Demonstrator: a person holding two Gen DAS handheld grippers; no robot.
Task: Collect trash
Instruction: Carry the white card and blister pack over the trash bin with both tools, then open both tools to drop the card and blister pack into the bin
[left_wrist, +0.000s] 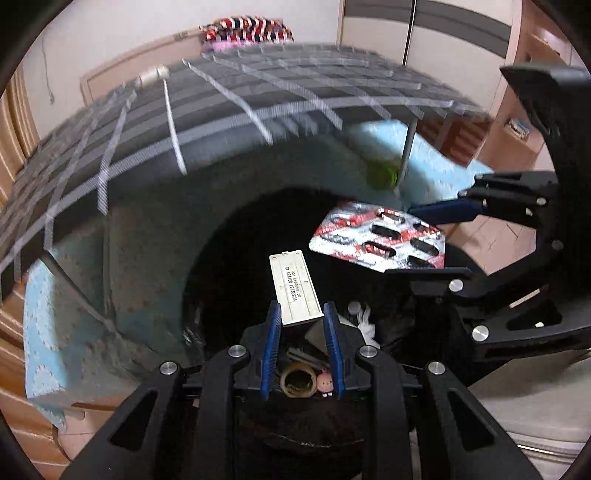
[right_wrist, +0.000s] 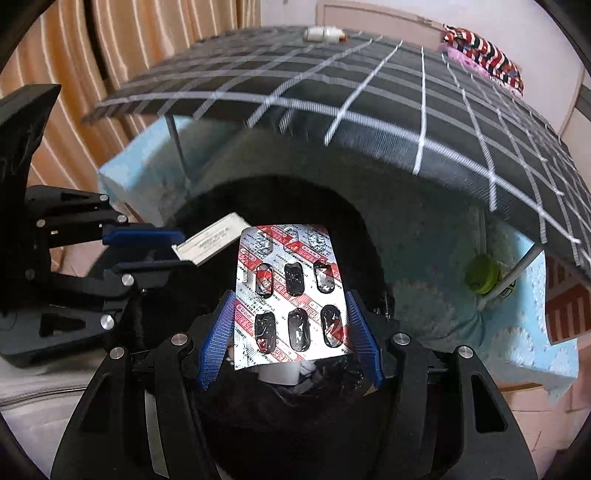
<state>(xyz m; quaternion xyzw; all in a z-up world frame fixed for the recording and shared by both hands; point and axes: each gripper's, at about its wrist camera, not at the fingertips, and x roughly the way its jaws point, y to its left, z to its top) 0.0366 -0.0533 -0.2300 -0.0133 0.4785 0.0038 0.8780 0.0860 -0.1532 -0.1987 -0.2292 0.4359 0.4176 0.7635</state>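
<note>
My left gripper (left_wrist: 302, 314) is shut on a flat white plastic strip with printed text (left_wrist: 295, 291) and holds it over the dark opening of a black trash bin (left_wrist: 229, 266). My right gripper (right_wrist: 290, 321) is shut on an empty silver and red pill blister pack (right_wrist: 291, 295), also over the bin (right_wrist: 280, 417). The right gripper shows in the left wrist view (left_wrist: 439, 240) at the right, with the blister pack (left_wrist: 380, 236) in it. The left gripper shows in the right wrist view (right_wrist: 173, 247) at the left, with the white strip (right_wrist: 214, 240). Trash lies inside the bin, including a tape roll (left_wrist: 298, 382).
A low table with a black cloth with white grid lines (right_wrist: 369, 85) overhangs behind the bin. A light blue mat (right_wrist: 528, 332) lies under it. A green round object (right_wrist: 480, 275) sits by a table leg. A white bottle (right_wrist: 321, 34) lies on the table's far side.
</note>
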